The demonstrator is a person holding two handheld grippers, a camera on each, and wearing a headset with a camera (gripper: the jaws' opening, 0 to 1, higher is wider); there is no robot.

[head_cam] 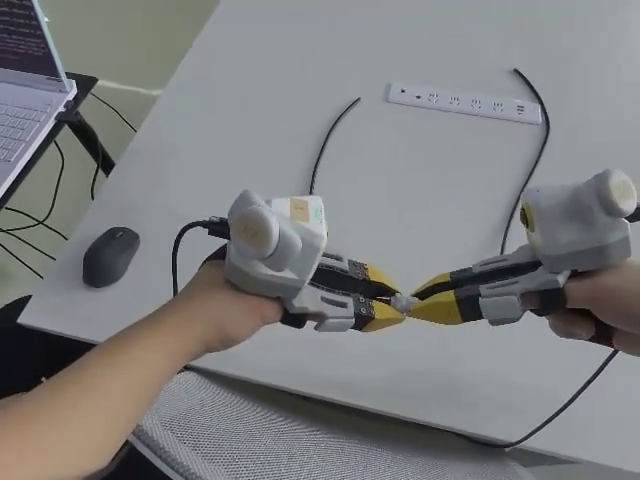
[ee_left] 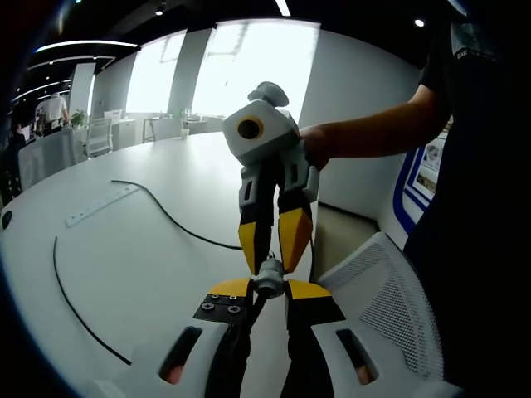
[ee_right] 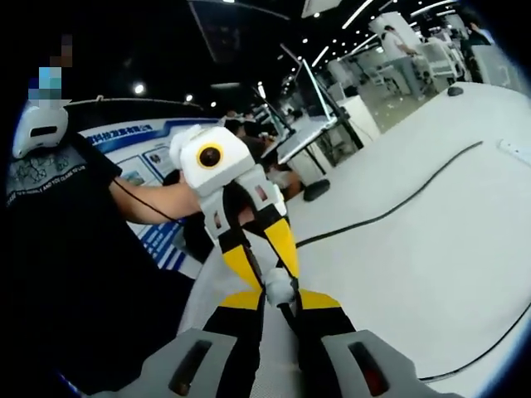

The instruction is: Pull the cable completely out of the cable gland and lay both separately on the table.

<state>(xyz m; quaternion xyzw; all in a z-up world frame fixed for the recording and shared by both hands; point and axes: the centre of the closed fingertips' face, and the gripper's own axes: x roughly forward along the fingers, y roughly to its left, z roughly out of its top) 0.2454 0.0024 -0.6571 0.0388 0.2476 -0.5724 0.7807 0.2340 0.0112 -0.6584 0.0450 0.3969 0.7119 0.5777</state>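
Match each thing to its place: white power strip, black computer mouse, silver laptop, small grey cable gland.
1. white power strip
2. black computer mouse
3. silver laptop
4. small grey cable gland

a. near the left edge of the white table
b. between left gripper and right gripper
c. far across the table
d. on a black stand

Pairs: 1-c, 2-a, 3-d, 4-b.

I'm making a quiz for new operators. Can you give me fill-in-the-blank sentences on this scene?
1. The left gripper and right gripper meet tip to tip at a small grey ___.
2. Both grippers' jaw tips are coloured ___.
3. The white power strip lies on the ___.
Missing words: cable gland; yellow; table.
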